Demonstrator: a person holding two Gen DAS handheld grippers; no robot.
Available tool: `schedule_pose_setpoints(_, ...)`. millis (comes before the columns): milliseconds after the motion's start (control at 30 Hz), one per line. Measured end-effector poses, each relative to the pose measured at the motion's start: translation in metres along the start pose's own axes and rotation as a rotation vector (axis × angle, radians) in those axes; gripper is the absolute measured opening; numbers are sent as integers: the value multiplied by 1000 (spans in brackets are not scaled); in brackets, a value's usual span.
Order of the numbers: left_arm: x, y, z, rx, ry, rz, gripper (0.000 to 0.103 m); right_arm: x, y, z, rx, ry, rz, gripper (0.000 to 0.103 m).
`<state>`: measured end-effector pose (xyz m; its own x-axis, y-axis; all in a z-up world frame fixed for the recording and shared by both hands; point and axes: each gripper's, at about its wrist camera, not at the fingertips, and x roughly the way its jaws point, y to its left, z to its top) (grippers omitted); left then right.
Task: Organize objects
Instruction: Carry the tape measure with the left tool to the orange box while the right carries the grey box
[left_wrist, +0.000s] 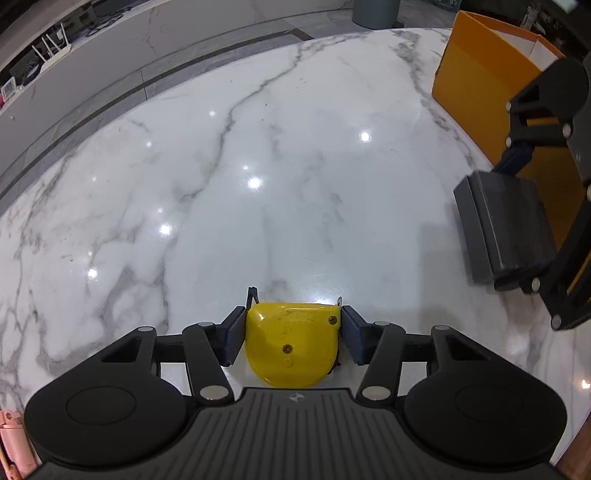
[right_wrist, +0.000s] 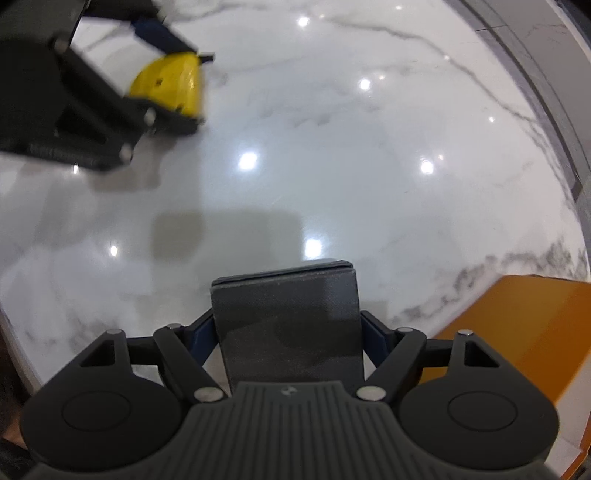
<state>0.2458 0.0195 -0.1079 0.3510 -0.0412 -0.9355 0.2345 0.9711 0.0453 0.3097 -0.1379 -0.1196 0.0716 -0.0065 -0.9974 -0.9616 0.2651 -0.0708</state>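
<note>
My left gripper (left_wrist: 293, 334) is shut on a yellow tape measure (left_wrist: 291, 343), held over the white marble table (left_wrist: 258, 166). The tape measure also shows in the right wrist view (right_wrist: 173, 86), held in the left gripper (right_wrist: 181, 83) at the upper left. My right gripper (right_wrist: 288, 332) is shut on a dark grey flat box (right_wrist: 288, 325) above the table (right_wrist: 351, 147). The same grey box (left_wrist: 506, 229) and right gripper (left_wrist: 513, 206) show at the right of the left wrist view, in front of an orange box (left_wrist: 476, 85).
The orange box stands at the table's right side and also shows at the lower right of the right wrist view (right_wrist: 517, 325). A pink object (left_wrist: 13, 443) lies at the lower left edge. The floor and a grey bin (left_wrist: 375, 11) lie beyond the table.
</note>
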Motion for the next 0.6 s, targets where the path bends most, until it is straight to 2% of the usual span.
schedule_pose_setpoints(300, -42, -5, 5, -17, -74, 4, 61, -46, -3, -12, 107, -122, -29, 79)
schedule_pose_setpoints(433, -60, -6, 9, -21, -118, 22, 61, -35, -4, -9, 129, -177, -43, 79)
schedule_pose_setpoints(500, -70, -8, 11, -24, -141, 26, 61, -28, -18, -5, 139, -203, -55, 79)
schedule_pose_setpoints(600, -86, -14, 18, -19, -176, 28, 61, -50, -15, -7, 159, -244, -78, 79)
